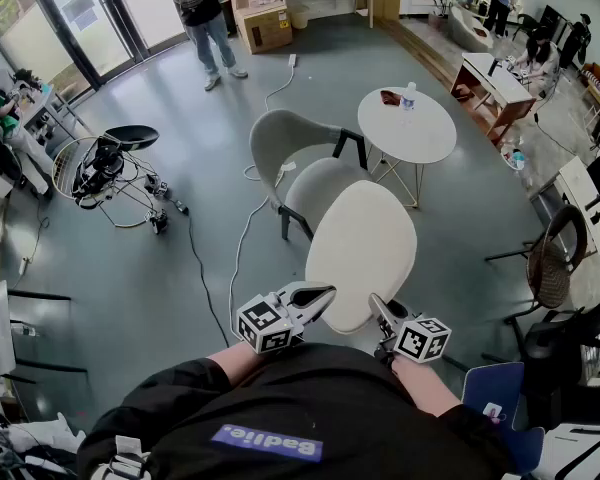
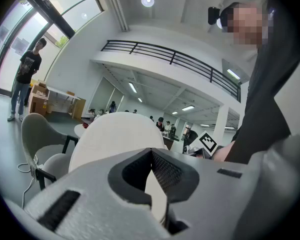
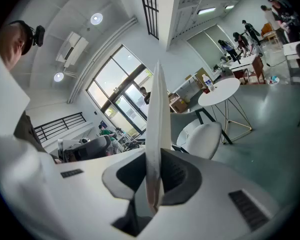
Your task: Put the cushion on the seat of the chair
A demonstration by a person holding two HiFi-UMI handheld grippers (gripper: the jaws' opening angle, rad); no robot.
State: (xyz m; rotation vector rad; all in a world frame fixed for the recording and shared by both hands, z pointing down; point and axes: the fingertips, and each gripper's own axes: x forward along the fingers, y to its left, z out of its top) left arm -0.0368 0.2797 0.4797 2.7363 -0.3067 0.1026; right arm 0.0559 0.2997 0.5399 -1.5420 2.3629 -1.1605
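Left hand-held gripper [image 1: 318, 296]: jaws closed on the near left edge of the cushion [image 1: 365, 248]; its own view shows the cream slab pinched between the dark pads.
Right hand-held gripper [image 1: 381, 309]: jaws clamped on the near right edge of the same cushion, which its own view shows edge-on, standing up out of the grip.
Cushion: cream, oval and thin, held off the floor between the two hand-held grippers in front of the person. In the head view its far end overlaps the front of the chair seat [image 1: 320, 190]; it does not lie on the seat.
Chair [image 1: 298, 146]: pale grey shell on dark legs, straight beyond the cushion, its curved back on the far left side and its seat open toward the person.
Round white bench [image 1: 410, 133]: just right of the chair and behind it, on thin legs, carrying a bottle [image 1: 409, 95] and a small dark object [image 1: 389, 96].
Cable [image 1: 242, 243]: pale, lying on the grey floor [image 1: 180, 268] left of the chair and running toward the person.
Black wheeled frame [image 1: 115, 163]: well left of the chair, with wires around it.
Standing person [image 1: 202, 13]: far beyond the chair, beside cardboard boxes [image 1: 263, 16].
Wicker chair [image 1: 548, 265]: well to the right of the cushion.
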